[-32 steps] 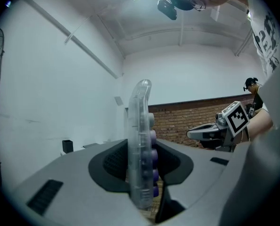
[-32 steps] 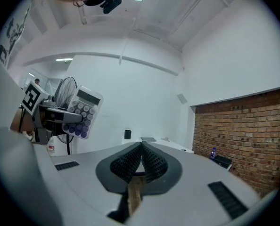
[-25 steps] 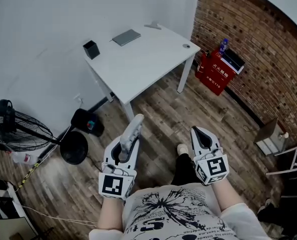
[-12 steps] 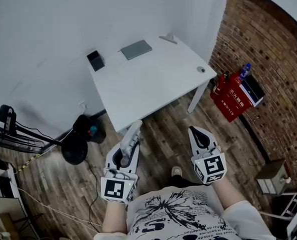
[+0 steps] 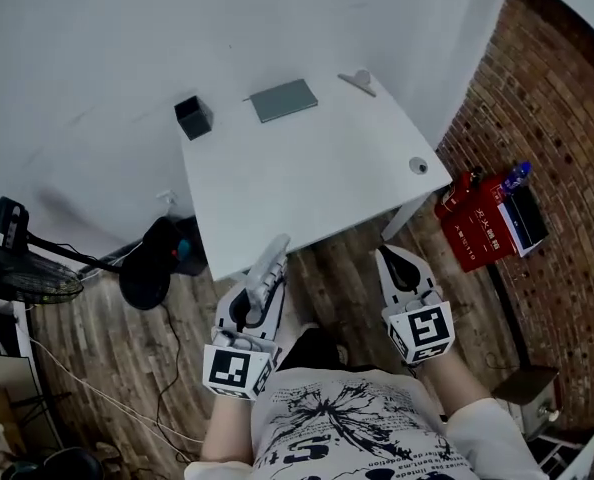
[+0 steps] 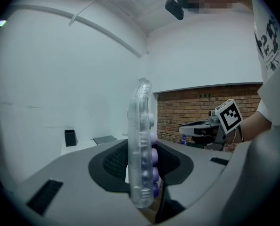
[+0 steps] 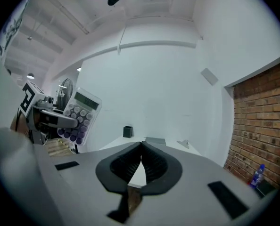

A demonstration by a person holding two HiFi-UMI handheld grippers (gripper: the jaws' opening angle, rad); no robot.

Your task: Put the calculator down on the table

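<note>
A clear-cased calculator (image 5: 267,268) with purple and white keys stands on edge in my left gripper (image 5: 260,280), which is shut on its lower half. In the left gripper view the calculator (image 6: 142,145) rises edge-on between the dark pads. From the right gripper view its keypad face (image 7: 78,117) shows at the left. My right gripper (image 5: 397,265) is shut with nothing between its jaws, whose tips meet in its own view (image 7: 141,145). Both grippers hover just short of the near edge of the white table (image 5: 307,183).
On the table's far side sit a black pen cup (image 5: 193,117), a flat grey tablet-like slab (image 5: 284,100) and a small white object (image 5: 358,80); a small round thing (image 5: 418,165) lies near its right corner. Red boxes (image 5: 482,223) stand by the brick wall; a fan (image 5: 22,263) at left.
Both grippers have travelled toward the table with the calculator still held; the table now lies directly ahead and much closer, and the red boxes have slid off to the right.
</note>
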